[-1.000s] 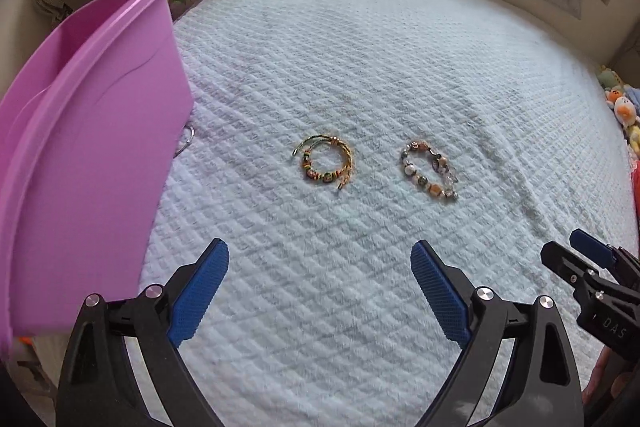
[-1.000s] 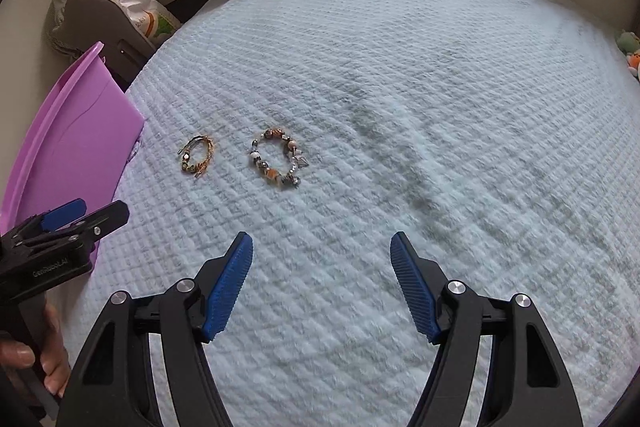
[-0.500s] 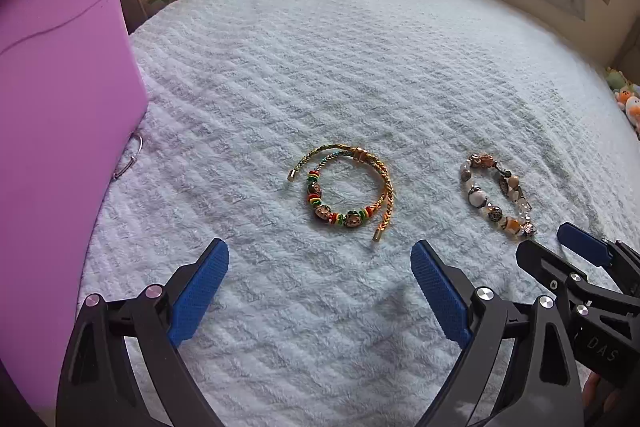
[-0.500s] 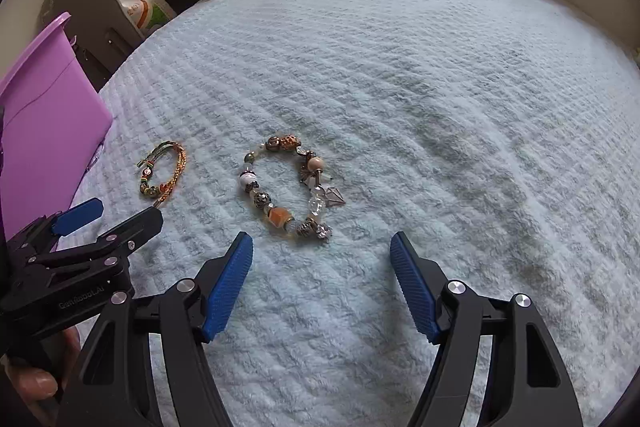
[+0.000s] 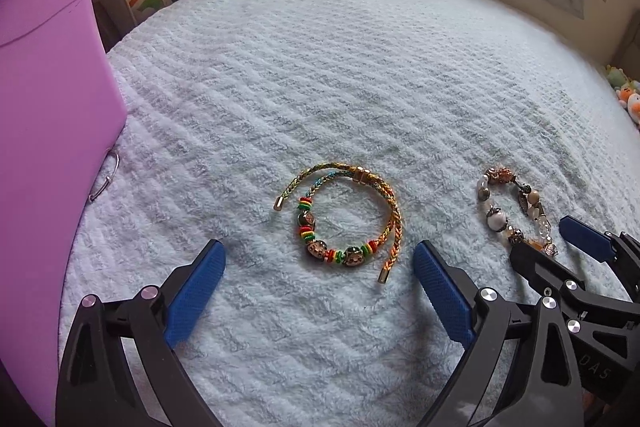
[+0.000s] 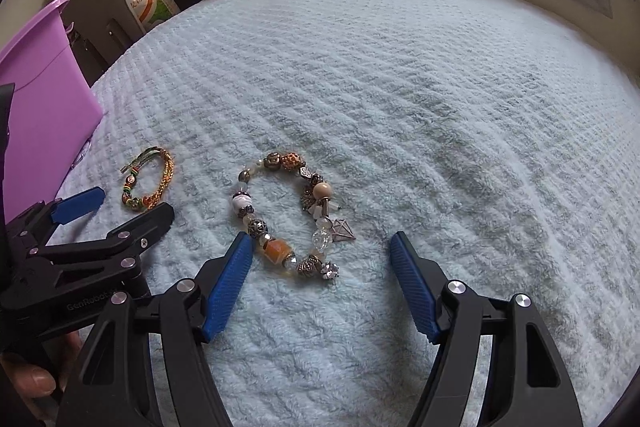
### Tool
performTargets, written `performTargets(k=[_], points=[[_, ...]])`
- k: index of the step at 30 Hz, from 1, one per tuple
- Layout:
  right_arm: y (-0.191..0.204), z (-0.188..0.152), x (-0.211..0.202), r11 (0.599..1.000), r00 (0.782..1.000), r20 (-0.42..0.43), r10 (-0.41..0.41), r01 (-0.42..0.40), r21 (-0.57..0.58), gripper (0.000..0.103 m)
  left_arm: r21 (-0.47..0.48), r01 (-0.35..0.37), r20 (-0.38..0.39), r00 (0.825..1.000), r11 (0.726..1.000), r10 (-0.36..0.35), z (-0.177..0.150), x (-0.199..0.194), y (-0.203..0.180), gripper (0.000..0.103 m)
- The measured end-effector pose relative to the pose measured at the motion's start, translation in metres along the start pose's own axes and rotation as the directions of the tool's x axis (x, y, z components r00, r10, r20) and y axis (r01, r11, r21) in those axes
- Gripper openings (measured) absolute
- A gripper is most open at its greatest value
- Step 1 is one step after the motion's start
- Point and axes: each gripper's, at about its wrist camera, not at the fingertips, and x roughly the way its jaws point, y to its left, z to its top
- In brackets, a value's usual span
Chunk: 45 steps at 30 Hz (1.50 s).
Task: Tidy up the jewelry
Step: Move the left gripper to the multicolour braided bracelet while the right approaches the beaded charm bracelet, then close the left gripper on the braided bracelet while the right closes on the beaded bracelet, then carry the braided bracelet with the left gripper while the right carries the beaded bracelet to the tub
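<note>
Two bracelets lie flat on the pale blue blanket point(image 5: 360, 67) — a woven gold-and-green cord bracelet point(image 5: 344, 223) with red, yellow and green beads, and a chunky beaded charm bracelet point(image 6: 288, 215) with a diamond-shaped pendant. The left gripper point(image 5: 320, 267) stands spread before the cord one, the right gripper point(image 6: 320, 259) spread around the charm one's near edge — neither pinches anything.

Both tongs point steeply downward side by side, the left tongs point(image 5: 318, 263) and the right tongs point(image 6: 322, 259) each with jaws spread wide and gripping nothing.
</note>
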Motion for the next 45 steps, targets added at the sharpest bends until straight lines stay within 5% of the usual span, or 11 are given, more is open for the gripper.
performTargets(k=[19, 26, 35, 36, 45], points=[[0.005, 0.011, 0.014, 0.999, 1.0, 0.011, -0.008, 0.008, -0.049, 0.067, 0.017, 0.004, 0.011, 1.0, 1.0, -0.004, 0.029, 0.022, -0.004, 0.091], [0.015, 0.011, 0.014, 0.995, 1.0, 0.013, -0.009, 0.01, -0.104, 0.056, 0.049, 0.017, 0.024, 1.0, 0.999, -0.018, 0.015, 0.006, -0.013, 0.07], [0.033, 0.011, 0.01, 0.987, 1.0, 0.01, 0.001, 0.0, -0.161, 0.02, 0.1, 0.037, 0.033, 0.999, 0.994, -0.04, 0.003, -0.009, -0.031, 0.02], [0.033, 0.012, 0.009, 0.988, 1.0, 0.005, 0.01, -0.009, -0.156, 0.012, 0.093, 0.043, 0.027, 0.999, 0.995, -0.045, 0.003, -0.01, -0.03, 0.017], [0.02, 0.015, -0.005, 0.994, 0.997, -0.029, 0.07, -0.072, -0.077, 0.01, 0.05, 0.108, -0.002, 0.994, 0.993, -0.108, 0.005, -0.026, -0.019, 0.011]])
